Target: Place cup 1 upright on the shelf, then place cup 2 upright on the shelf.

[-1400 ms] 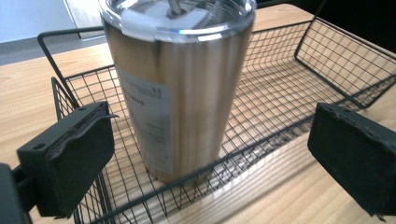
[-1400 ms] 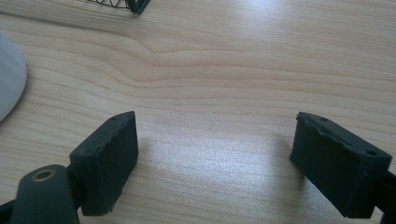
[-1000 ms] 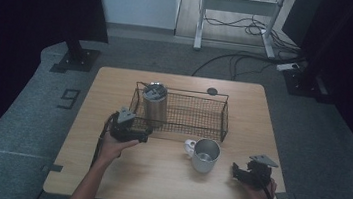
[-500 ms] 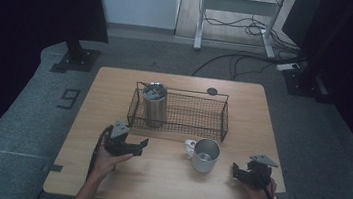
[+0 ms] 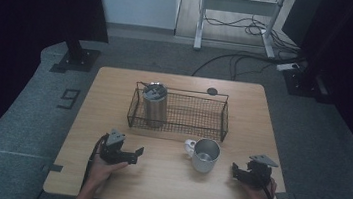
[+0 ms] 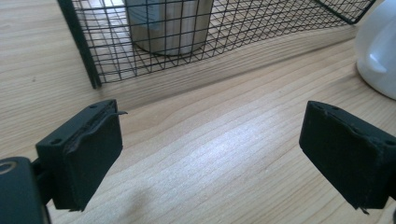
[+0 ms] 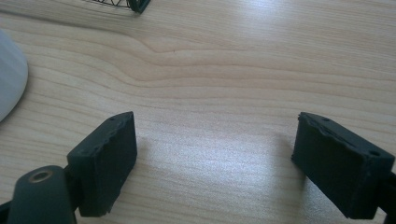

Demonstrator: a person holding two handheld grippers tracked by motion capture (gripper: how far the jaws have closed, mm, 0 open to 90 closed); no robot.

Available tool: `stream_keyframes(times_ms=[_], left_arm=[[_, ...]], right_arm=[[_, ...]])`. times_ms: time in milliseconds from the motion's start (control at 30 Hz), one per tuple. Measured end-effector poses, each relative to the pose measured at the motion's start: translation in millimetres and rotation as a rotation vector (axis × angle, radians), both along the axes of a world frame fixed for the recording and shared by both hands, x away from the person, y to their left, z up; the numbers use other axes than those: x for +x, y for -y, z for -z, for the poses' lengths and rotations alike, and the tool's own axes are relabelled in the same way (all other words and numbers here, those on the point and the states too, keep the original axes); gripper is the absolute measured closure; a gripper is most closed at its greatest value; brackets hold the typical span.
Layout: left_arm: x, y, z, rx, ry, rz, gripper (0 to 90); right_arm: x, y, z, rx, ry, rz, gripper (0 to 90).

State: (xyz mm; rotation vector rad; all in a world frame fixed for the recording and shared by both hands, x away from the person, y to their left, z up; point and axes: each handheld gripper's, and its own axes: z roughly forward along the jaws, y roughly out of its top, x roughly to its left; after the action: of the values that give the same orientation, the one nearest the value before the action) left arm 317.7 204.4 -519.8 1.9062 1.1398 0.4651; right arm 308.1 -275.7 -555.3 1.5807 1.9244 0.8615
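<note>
Left claw [image 5: 134, 153] has come back off the black wire-mesh basket [image 5: 178, 111] and now sits low on the light wooden bench [image 5: 165, 184], near the front edge; its jaws have just been closing a little but stand well apart with nothing between them, bare wood only in the left gripper view. Brushed-metal tumbler with a lid [image 5: 154, 102] stands upright inside the basket, at its left end, seen through the mesh [image 6: 170, 25] just ahead of the left claw. So that one looks placed and let go, my read. Right claw [image 5: 235, 170] rests on the bench at the front right, jaws spread wide, empty, same spot as a second ago. Steel mug with a white handle [image 5: 204, 155] stands upright on the bench just in front of the basket, between the two claws, nearer the right one, untouched. Likely next item for the basket.
</note>
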Motion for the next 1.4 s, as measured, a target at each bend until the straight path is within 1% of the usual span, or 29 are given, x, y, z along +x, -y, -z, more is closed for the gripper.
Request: stream_keyframes(times_ms=[100,167,300,367,433,533,567,667,767,1033,1400], left_arm=[[-1.4,-2.4,1.0,-0.002,0.0,-0.01,6.2],[-2.1,-4.3,1.4,-0.001,0.0,-0.012,6.3],[-3.5,-5.9,2.9,0.0,-0.001,-0.02,6.5],[-4.1,-4.5,4.7,0.004,-0.006,-0.016,6.5],[-5.0,-2.1,5.3,0.008,-0.005,-0.015,6.2],[-5.8,-0.8,4.6,0.006,-0.006,-0.012,6.1],[-6.1,-0.5,4.5,0.006,-0.004,-0.015,6.1],[-6.5,-0.3,4.7,0.009,-0.004,-0.017,6.2],[-6.6,-0.4,5.2,0.009,-0.01,-0.02,6.3],[-7.6,1.4,5.2,0.013,-0.022,-0.018,6.3],[-8.1,0.7,5.2,0.015,-0.031,-0.017,6.4]], right_arm=[[-1.4,0.1,-0.3,-0.004,0.005,0.011,12.9],[-2.5,1.0,-1.2,-0.003,0.018,0.015,12.8],[-6.7,2.6,-7.1,0.032,0.04,0.016,12.9],[-9.7,1.7,-11.6,0.056,0.05,0.006,12.9],[-12.4,-1.3,-16.1,0.068,0.063,-0.009,12.9],[-16.8,-9.2,-24.6,0.077,0.089,-0.034,12.9],[-18.7,-12.5,-27.5,0.082,0.104,-0.043,13.0],[-23.0,-18.7,-32.5,0.083,0.126,-0.055,13.6],[-26.0,-24.0,-35.6,0.091,0.136,-0.073,13.6],[-32.1,-36.0,-42.7,0.134,0.145,-0.136,13.3],[-38.6,-48.6,-50.2,0.168,0.16,-0.204,12.9]])
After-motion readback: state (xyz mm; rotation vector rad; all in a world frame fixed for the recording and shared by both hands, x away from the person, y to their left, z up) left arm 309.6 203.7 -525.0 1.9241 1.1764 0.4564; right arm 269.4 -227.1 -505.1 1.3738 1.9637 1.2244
